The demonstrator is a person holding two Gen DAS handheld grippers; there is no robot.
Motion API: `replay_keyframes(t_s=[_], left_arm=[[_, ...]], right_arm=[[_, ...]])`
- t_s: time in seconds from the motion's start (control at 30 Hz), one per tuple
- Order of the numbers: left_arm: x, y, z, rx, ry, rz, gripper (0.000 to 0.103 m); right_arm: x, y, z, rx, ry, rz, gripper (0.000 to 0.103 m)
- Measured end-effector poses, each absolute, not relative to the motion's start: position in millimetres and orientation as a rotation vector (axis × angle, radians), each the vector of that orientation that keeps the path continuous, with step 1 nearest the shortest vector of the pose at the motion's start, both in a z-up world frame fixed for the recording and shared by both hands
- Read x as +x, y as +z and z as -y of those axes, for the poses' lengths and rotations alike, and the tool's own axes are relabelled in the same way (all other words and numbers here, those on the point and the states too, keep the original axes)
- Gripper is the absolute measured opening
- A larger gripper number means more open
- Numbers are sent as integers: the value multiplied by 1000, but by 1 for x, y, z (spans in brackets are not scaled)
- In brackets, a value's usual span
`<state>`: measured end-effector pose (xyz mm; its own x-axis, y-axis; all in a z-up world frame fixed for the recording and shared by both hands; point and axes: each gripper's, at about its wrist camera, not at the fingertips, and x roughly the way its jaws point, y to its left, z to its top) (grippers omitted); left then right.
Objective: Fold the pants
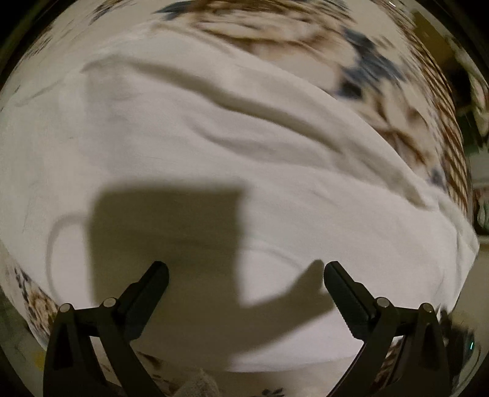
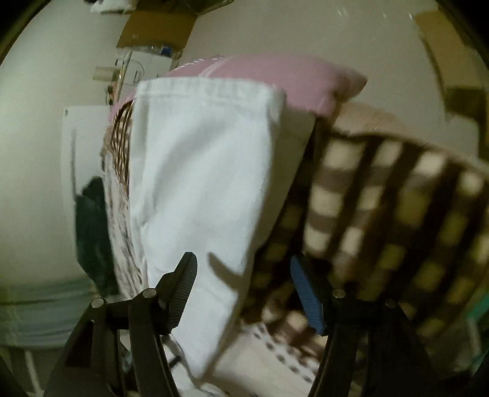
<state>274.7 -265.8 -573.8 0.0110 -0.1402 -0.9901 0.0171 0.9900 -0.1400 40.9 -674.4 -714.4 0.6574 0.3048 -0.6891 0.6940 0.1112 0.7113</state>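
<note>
The white pants (image 1: 214, 146) lie spread on a patterned bed cover and fill most of the left wrist view, with soft creases across them. My left gripper (image 1: 246, 271) is open and empty, hovering just above the cloth near its front edge, casting a dark shadow on it. In the right wrist view the white pants (image 2: 198, 171) appear as a long folded strip running away from me. My right gripper (image 2: 243, 268) is open, its fingers on either side of the strip's near end, not closed on it.
A brown checked blanket (image 2: 382, 198) lies right of the pants, and a pink pillow (image 2: 275, 76) sits at the far end. The floral bed cover (image 1: 305, 39) surrounds the pants. A cardboard box (image 2: 156, 27) and clutter stand by the far wall.
</note>
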Motion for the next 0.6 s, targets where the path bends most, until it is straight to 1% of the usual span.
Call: replay_keyframes(t_s=[0.07, 0.17, 0.23, 0.37, 0.47, 0.6], left_arm=[[269, -579, 280, -49, -138, -1560, 103], [266, -583, 288, -14, -131, -1554, 103], [266, -586, 287, -24, -131, -1561, 103], [271, -593, 283, -16, -134, -1571, 103], [283, -604, 263, -6, -128, -1576, 103], [282, -609, 265, 4, -113, -1578, 103]], right_arm=[[47, -720, 676, 1512, -343, -783, 64], [56, -711, 679, 1476, -349, -690, 63], [58, -703, 679, 1450, -333, -655, 58], [47, -690, 679, 1399, -324, -630, 50], [45, -682, 684, 1404, -288, -597, 50], [57, -692, 692, 1398, -296, -643, 50]])
